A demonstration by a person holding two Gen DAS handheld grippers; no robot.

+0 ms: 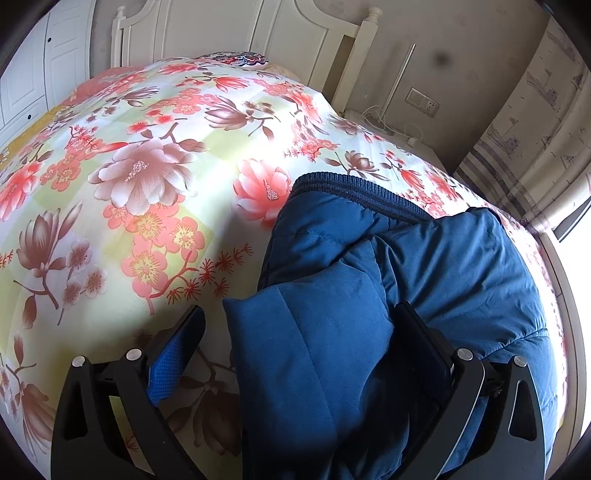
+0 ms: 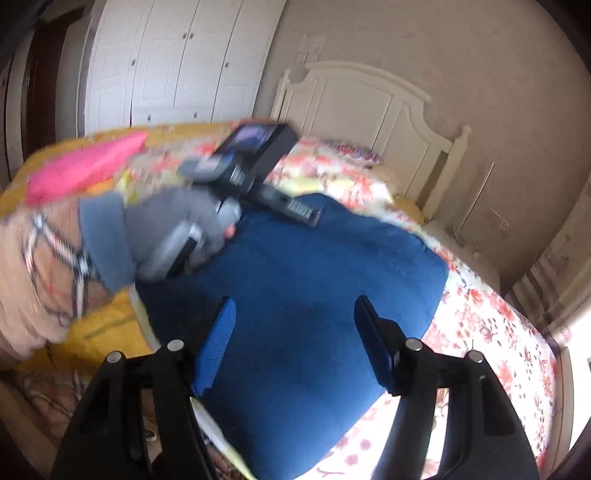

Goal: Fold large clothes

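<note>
A blue padded jacket (image 1: pixel 424 266) lies bunched on the floral bed cover (image 1: pixel 147 166), its ribbed hem toward the headboard. My left gripper (image 1: pixel 306 332) stands open low over the jacket's near fold. That fold runs between the fingers and rests against the right finger (image 1: pixel 424 343), while a gap shows beside the left pad (image 1: pixel 177 354). In the blurred right wrist view, my right gripper (image 2: pixel 295 325) hovers open above the jacket (image 2: pixel 314 280) with nothing between its pads. A grey-gloved hand (image 2: pixel 173 229) holds the left gripper's black body (image 2: pixel 255 173) over the jacket's far left edge.
A white headboard (image 1: pixel 221 26) closes the far end of the bed. A nightstand with cables (image 1: pixel 388 129) and a patterned curtain (image 1: pixel 535 129) stand to the right. A pink cloth (image 2: pixel 85 170) and yellow bedding (image 2: pixel 103 332) lie left of the jacket. White wardrobe doors (image 2: pixel 177 62) stand behind.
</note>
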